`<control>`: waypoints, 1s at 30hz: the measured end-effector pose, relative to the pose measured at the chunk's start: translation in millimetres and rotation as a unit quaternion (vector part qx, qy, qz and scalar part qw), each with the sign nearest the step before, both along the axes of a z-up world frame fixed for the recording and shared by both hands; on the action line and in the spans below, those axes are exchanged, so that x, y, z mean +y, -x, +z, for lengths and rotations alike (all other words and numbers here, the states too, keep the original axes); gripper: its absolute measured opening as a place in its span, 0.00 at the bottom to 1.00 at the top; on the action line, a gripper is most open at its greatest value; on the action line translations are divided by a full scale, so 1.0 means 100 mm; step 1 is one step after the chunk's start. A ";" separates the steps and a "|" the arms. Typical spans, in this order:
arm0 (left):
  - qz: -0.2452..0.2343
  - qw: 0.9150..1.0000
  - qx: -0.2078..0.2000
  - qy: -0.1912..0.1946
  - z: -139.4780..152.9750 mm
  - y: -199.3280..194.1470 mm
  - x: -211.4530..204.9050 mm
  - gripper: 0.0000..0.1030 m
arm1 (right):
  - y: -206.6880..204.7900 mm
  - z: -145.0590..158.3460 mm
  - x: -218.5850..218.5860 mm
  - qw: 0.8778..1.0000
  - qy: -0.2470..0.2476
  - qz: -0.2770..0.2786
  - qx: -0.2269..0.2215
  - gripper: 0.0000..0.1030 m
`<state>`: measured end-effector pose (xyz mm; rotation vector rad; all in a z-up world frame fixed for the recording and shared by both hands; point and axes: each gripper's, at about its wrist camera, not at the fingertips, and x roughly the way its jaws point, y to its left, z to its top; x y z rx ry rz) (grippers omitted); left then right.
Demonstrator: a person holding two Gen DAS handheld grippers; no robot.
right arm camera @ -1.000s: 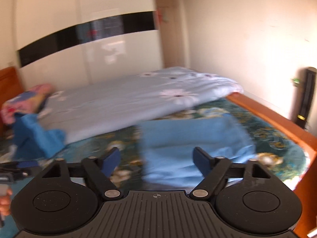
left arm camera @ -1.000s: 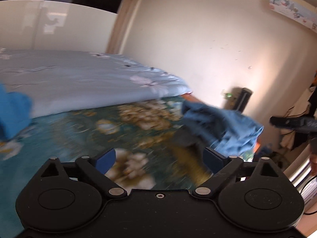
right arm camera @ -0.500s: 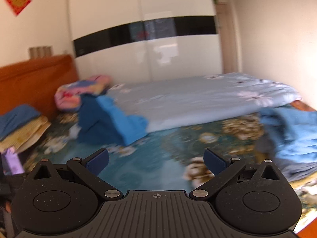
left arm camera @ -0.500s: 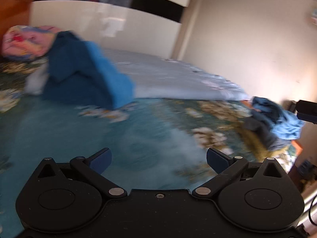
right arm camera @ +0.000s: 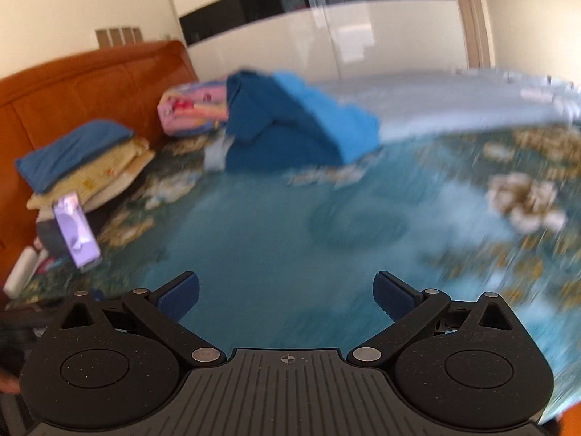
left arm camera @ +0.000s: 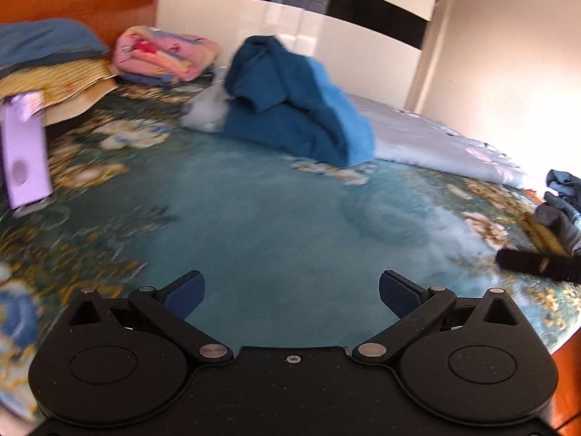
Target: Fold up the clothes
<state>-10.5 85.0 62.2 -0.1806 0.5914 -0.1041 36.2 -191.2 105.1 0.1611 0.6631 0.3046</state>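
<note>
My left tool (left arm camera: 290,292) and right tool (right arm camera: 286,292) gape, holding nothing, over the bed (left arm camera: 276,225); a blue clothes heap (left arm camera: 290,105) sits upper center.

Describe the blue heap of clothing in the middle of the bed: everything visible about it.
The blue clothing heap is a crumpled, unfolded mound of soft fabric in two tones, dark teal-blue and a lighter blue panel on its right. It rests on the floral bedsheet, against the pale blue quilt, with a pale grey cloth at its left. Neither gripper touches it.

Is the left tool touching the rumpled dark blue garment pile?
Apart. Left wrist view: the left tool is open, bare teal bedspread between it and the pile.
</note>
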 end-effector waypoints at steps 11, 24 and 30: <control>0.048 0.998 0.021 -0.024 -0.30 0.23 0.11 0.98 | 0.31 -0.35 0.45 0.998 0.056 0.016 -0.009 1.00; 0.028 0.997 0.037 -0.055 -0.38 0.18 -0.11 0.99 | 0.35 -0.55 0.35 0.997 0.073 -0.011 0.005 1.00; 0.027 0.997 0.031 -0.072 -0.41 0.21 -0.18 0.99 | 0.36 -0.59 0.32 0.997 0.073 -0.011 0.010 1.00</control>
